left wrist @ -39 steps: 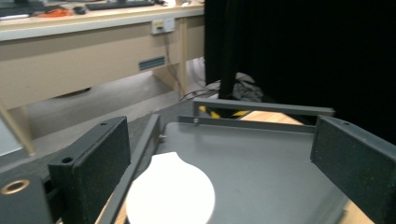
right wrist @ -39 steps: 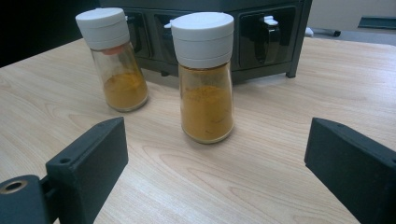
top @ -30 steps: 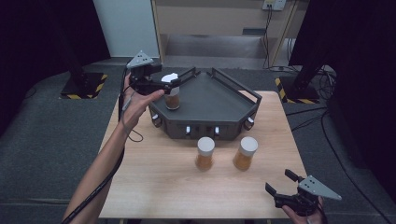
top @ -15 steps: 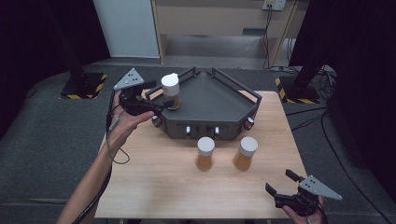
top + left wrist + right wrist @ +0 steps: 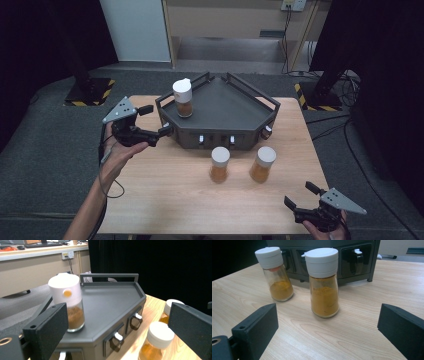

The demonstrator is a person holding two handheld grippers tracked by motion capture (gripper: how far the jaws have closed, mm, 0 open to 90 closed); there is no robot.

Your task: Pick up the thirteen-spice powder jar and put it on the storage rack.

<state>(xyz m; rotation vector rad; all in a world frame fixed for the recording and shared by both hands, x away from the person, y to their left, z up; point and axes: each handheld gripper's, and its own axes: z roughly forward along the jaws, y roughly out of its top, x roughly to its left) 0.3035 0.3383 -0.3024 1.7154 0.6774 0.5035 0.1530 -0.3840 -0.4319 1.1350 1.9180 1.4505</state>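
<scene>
My left tool [image 5: 159,121] hangs just off the left corner of the dark grey rack [image 5: 220,107], its jaws spread wide with nothing between them. Past its left jaw stands a spice jar [image 5: 67,305] with a white cap and brown powder, upright on the rack's flat top near that corner and clear of both jaws. From the left gripper view the rack's front face runs away to the right of the tool, with small drawers and white pulls [image 5: 118,336] along it.

My right tool [image 5: 299,196] sits low at the near right edge of the table [image 5: 165,200], jaws likewise wide and empty. Ahead of it, between the jaws as the right gripper view looks, stands a jar of yellow-orange powder [image 5: 323,281], upright on the wood, well apart from the tool. A second jar of the same kind [image 5: 275,273] stands beyond and to the left of that one, nearer the rack's front. Both jars rest on the table just in front of the rack, not touching each other.
</scene>
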